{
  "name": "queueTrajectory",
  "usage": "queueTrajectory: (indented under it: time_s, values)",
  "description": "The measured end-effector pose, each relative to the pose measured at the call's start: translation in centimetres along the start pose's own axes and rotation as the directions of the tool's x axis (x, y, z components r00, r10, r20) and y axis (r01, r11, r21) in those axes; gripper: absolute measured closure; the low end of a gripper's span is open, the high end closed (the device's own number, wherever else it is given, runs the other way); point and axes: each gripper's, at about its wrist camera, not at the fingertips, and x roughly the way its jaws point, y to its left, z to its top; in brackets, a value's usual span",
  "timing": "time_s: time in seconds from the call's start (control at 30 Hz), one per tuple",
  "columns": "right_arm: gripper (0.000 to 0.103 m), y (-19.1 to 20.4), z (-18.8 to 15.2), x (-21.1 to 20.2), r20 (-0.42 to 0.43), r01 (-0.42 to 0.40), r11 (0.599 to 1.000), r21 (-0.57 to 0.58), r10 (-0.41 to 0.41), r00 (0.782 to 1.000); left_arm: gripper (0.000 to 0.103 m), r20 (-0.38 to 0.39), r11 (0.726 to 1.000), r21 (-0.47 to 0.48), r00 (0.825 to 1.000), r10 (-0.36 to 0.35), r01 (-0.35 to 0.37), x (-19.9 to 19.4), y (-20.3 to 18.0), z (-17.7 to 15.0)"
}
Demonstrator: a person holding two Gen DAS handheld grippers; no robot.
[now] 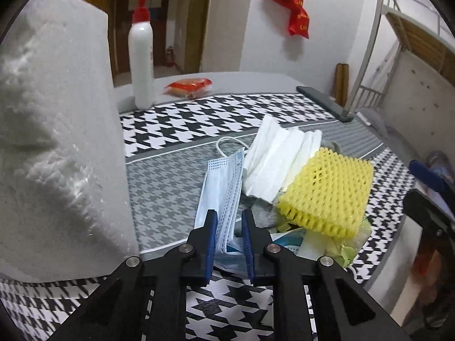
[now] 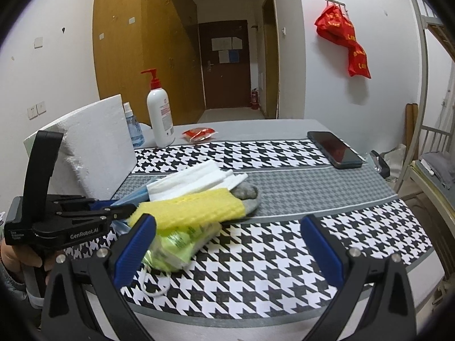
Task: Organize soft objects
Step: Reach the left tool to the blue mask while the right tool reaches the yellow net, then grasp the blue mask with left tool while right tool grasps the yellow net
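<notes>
Your left gripper (image 1: 229, 221) is clamped on the blue face mask (image 1: 220, 187), which lies just ahead of it; lift gently. Your right gripper (image 2: 227, 244) stands wide apart, empty.

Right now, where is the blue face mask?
In the left wrist view the blue face mask sits between the left gripper pads, left of the white folded cloth and yellow foam net.

houndstooth table (image 2: 284, 153), phone (image 2: 335, 149), pump bottle (image 2: 159, 116)
</notes>
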Motion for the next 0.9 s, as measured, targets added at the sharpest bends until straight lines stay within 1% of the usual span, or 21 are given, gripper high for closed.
queueTrajectory:
  time_s: [0.07,0.17,0.3,0.4,0.47,0.53,0.57,0.6,0.63,0.7,0.73,0.77,0.8,0.83,0.87,0.9]
  values:
    - [0.000,0.2,0.2,0.6,-0.015,-0.028,1.000,0.007,0.028,1.000,0.084,0.006,1.000,0.001,1.000,-0.027,0.027,-0.2,-0.1,-0.1]
    - [0.000,0.7,0.5,1.5,-0.037,-0.058,0.998,0.015,0.059,0.998,0.084,0.022,0.999,0.012,0.999,-0.045,0.044,-0.6,-0.4,-0.2]
    - [0.000,1.0,0.5,2.7,-0.074,-0.100,0.994,0.039,0.103,0.992,0.084,0.041,0.998,0.005,0.997,-0.061,0.060,-0.9,-0.2,-0.2]
    - [0.000,0.5,0.5,3.5,-0.085,-0.090,0.994,0.068,0.095,0.992,0.084,0.037,0.998,-0.005,0.997,-0.062,0.062,-0.7,0.0,-0.1]
    - [0.002,0.0,0.5,3.9,-0.093,-0.103,0.990,0.095,0.112,0.989,0.084,0.037,0.998,-0.011,0.997,-0.065,0.066,-0.7,0.2,-0.1]
    - [0.012,-0.1,0.3,4.4,-0.110,-0.114,0.988,0.107,0.126,0.986,0.084,0.038,0.997,-0.013,0.997,-0.069,0.070,-0.7,0.3,-0.1]
    - [0.019,0.0,0.3,4.6,-0.118,-0.108,0.989,0.102,0.119,0.986,0.084,0.040,0.997,-0.015,0.997,-0.072,0.073,-0.7,0.3,-0.1]
    - [0.025,0.2,0.2,4.8,-0.123,-0.105,0.990,0.093,0.116,0.986,0.084,0.040,0.997,-0.017,0.996,-0.074,0.075,-0.7,0.4,-0.1]
    - [0.028,0.2,0.1,4.9,-0.126,-0.107,0.990,0.093,0.118,0.985,0.084,0.039,0.997,-0.020,0.996,-0.075,0.076,-0.7,0.5,-0.1]
    - [0.041,0.2,0.0,5.0,-0.133,-0.116,0.988,0.104,0.129,0.983,0.084,0.037,0.997,-0.024,0.996,-0.077,0.077,-0.7,0.6,-0.1]
    - [0.046,0.2,0.0,4.9,-0.130,-0.119,0.987,0.106,0.133,0.983,0.084,0.036,0.997,-0.023,0.996,-0.077,0.078,-0.6,0.6,-0.1]
    - [0.056,0.3,0.0,4.9,-0.126,-0.116,0.988,0.103,0.128,0.984,0.084,0.036,0.997,-0.022,0.996,-0.078,0.079,-0.7,0.6,-0.1]
    - [0.062,0.3,0.0,4.8,-0.124,-0.115,0.988,0.100,0.127,0.984,0.084,0.036,0.997,-0.022,0.996,-0.078,0.079,-0.7,0.6,-0.1]
    - [0.067,0.4,0.1,4.8,-0.122,-0.122,0.987,0.100,0.134,0.983,0.084,0.037,0.997,-0.022,0.996,-0.078,0.079,-0.7,0.6,-0.1]
    - [0.077,0.3,0.1,4.6,-0.116,-0.126,0.986,0.105,0.138,0.984,0.084,0.038,0.997,-0.022,0.996,-0.079,0.080,-0.7,0.6,-0.1]
    - [0.083,0.3,0.3,4.5,-0.108,-0.123,0.987,0.104,0.134,0.985,0.084,0.040,0.997,-0.023,0.996,-0.079,0.080,-0.7,0.7,-0.1]
